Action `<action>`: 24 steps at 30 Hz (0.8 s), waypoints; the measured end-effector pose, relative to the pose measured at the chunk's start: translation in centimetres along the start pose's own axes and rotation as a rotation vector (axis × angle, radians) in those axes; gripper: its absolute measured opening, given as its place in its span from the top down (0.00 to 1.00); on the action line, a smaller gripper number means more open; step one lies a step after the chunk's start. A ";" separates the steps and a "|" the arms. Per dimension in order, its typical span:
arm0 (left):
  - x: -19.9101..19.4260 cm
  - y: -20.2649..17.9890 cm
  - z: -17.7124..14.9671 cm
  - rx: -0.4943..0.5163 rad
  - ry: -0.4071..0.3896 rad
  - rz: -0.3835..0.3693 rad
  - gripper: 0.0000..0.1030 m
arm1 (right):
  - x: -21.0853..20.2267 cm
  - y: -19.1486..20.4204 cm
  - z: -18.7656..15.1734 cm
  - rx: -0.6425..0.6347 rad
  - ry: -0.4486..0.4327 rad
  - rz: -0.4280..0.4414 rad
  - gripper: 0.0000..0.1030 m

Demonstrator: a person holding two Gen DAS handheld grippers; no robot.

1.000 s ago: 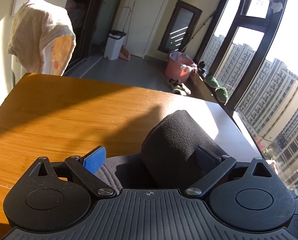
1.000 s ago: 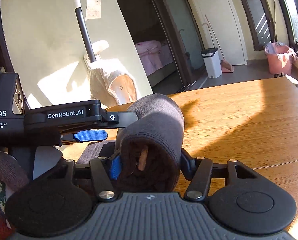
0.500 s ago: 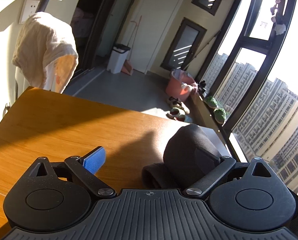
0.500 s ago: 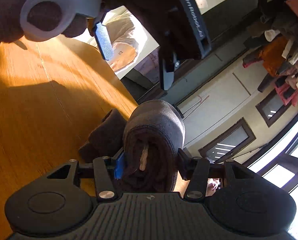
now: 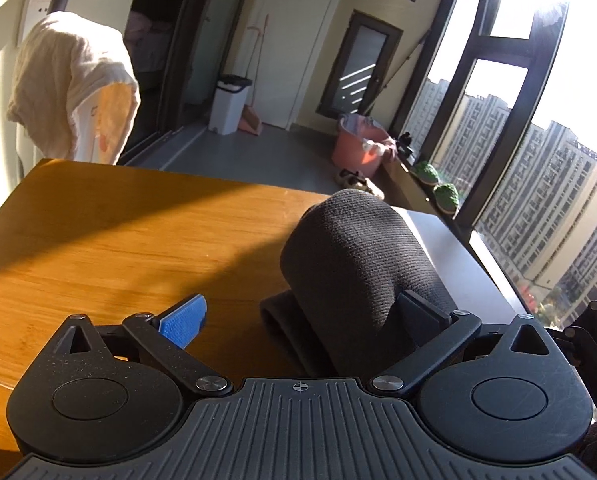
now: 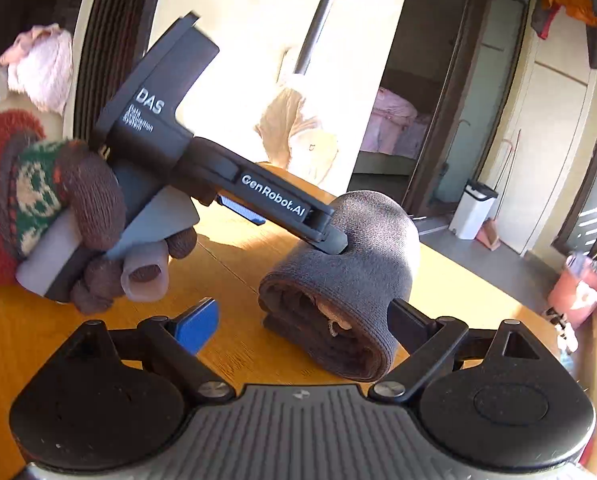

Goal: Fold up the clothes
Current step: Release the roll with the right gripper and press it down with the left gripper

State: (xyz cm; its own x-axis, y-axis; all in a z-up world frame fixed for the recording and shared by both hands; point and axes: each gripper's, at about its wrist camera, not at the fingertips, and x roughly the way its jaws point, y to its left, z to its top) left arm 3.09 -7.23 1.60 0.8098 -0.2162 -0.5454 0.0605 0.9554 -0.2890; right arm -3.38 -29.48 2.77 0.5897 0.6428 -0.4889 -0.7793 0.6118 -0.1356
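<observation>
A dark grey garment rolled into a thick bundle [image 6: 350, 276] lies on the wooden table [image 6: 234, 344]. My right gripper [image 6: 304, 326] straddles its near end. Its jaws are opening: the blue pad [image 6: 198, 326] stands clear of the roll and the other finger sits beside it. My left gripper [image 6: 286, 226], held by a gloved hand [image 6: 94, 208], reaches in from the left with one fingertip resting on top of the roll. In the left wrist view the left gripper [image 5: 302, 320] is open, with the roll [image 5: 358, 256] against its right finger only.
A cream cloth [image 5: 74, 88] hangs over a chair back beyond the table's far left corner. On the floor behind stand a white bin [image 5: 230, 104] and a pink bucket [image 5: 358, 148]. A tall window runs along the right past the table's edge [image 5: 450, 236].
The right gripper has rolled back upright and let go of the roll, its jaws now wide. The roll has gone from held up to lying on the table. The left gripper stays open.
</observation>
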 end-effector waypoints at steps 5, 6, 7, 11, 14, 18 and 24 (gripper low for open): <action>-0.3 0.3 -0.3 0.028 -0.010 -0.009 0.00 | -0.8 -5.0 0.1 0.216 -0.069 -0.035 0.00; -0.4 0.4 -0.3 0.028 -0.010 -0.011 0.00 | -0.3 -5.8 0.1 0.284 -0.075 -0.042 0.00; -0.4 0.5 -0.3 0.029 -0.012 -0.014 0.00 | 0.6 -6.5 0.2 0.348 -0.074 -0.056 0.00; -0.4 0.9 -0.3 0.026 -0.016 -0.024 0.00 | 5.2 -7.4 -1.8 0.484 0.028 -0.096 0.00; -0.3 0.9 -0.1 0.037 -0.024 0.015 0.00 | 6.5 -7.2 -4.0 0.673 0.041 -0.042 0.00; 0.0 1.3 0.2 0.045 -0.033 0.026 0.00 | 6.2 -4.8 -3.4 0.597 0.030 -0.138 0.00; -0.1 1.2 -0.1 0.049 -0.059 0.032 0.00 | 3.4 -4.8 -2.4 0.531 -0.085 -0.197 0.00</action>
State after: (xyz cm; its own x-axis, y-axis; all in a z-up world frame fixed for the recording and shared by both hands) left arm 2.99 -6.11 1.26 0.8447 -0.1744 -0.5061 0.0613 0.9707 -0.2323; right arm 1.90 -31.32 -0.28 0.7453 0.5144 -0.4242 -0.4523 0.8575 0.2451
